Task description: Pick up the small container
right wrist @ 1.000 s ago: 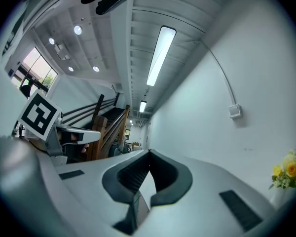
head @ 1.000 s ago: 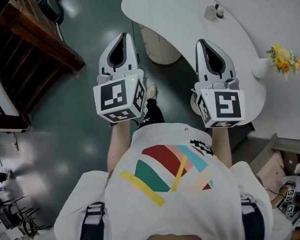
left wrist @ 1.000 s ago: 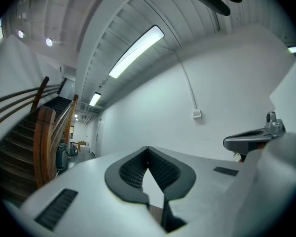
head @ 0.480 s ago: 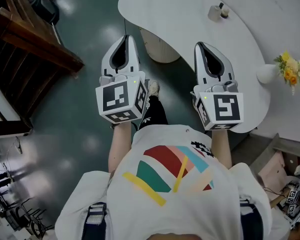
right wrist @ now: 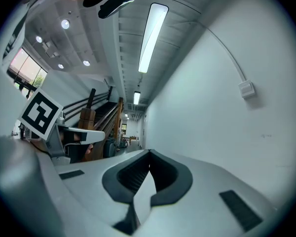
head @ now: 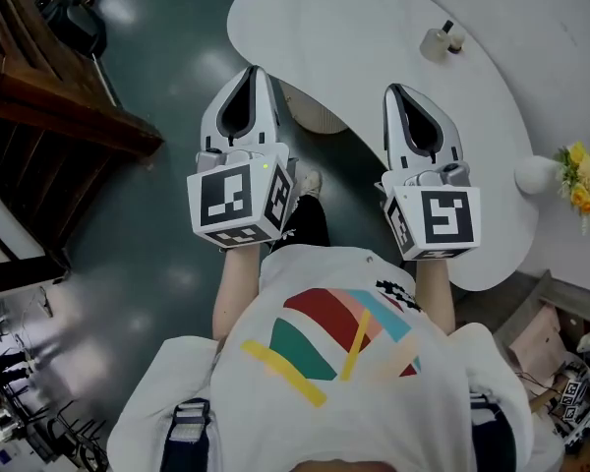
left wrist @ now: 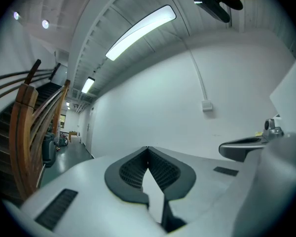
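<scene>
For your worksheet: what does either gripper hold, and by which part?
Nothing: left gripper and right gripper are shut and empty; the small container stands untouched.

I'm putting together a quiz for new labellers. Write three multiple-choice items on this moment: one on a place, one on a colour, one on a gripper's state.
1. Where is the small container? A on the white table, beyond the right gripper; B held by the right gripper; C inside the vase.
2. What colour are the flowers? A red; B yellow; C blue.
3. How are the right gripper's fingers? A wide apart; B shut on the container; C shut, nothing between them.
Answers: A, it stands on the tabletop clear of the gripper; B, yellow blooms top the vase; C, the right gripper view shows the tips together and empty.
</scene>
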The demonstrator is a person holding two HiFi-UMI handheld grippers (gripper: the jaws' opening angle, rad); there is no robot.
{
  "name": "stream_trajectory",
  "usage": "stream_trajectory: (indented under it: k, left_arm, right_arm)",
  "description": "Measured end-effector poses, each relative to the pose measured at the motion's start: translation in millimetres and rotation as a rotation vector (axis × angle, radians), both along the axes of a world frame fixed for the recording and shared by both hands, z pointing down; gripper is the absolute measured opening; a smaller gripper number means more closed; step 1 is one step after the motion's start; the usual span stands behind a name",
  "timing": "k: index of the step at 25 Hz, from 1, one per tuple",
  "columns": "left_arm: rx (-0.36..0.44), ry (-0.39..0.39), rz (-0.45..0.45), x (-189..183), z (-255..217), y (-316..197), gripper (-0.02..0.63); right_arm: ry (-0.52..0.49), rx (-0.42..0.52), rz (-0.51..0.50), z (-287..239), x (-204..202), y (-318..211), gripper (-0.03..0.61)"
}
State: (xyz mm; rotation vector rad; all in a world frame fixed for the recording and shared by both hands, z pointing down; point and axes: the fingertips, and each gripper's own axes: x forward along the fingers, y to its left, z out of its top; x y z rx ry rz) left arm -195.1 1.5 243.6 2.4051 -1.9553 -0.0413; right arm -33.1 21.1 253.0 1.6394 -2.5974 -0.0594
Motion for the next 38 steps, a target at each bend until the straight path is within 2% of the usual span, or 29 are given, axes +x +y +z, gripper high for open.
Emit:
stream_trajectory:
  k: [4, 9, 15, 19, 23, 30, 38]
  left_arm:
    - [0.020, 0.006, 0.032, -5, -11, -47, 0.017]
    - [0.053, -0.004, 0.096, -15, -31, -110, 0.017]
    - [0.101, -0.004, 0.170, -11, -50, -175, 0.017]
    - [0.116, -0.019, 0.202, -12, -56, -207, 0.017]
    - [0.098, -0.003, 0.235, -15, -53, -231, 0.017]
    - [0.046, -0.001, 0.229, -16, -32, -253, 0.017]
    - [0.056, -0.017, 0.211, -10, -33, -258, 0.017]
  right_arm:
    - [0.006, 0.002, 0.020, -5, -9, -43, 0.012]
    - [0.012, 0.023, 0.092, -22, -22, -96, 0.012]
    - [0.102, 0.050, 0.138, -32, -31, -151, 0.012]
    - [0.096, 0.051, 0.157, -35, -39, -183, 0.012]
    - [0.082, 0.029, 0.171, -35, -48, -204, 0.012]
    - [0.085, 0.008, 0.171, -32, -56, -225, 0.012]
    - [0.053, 0.024, 0.158, -33, -60, -237, 0.012]
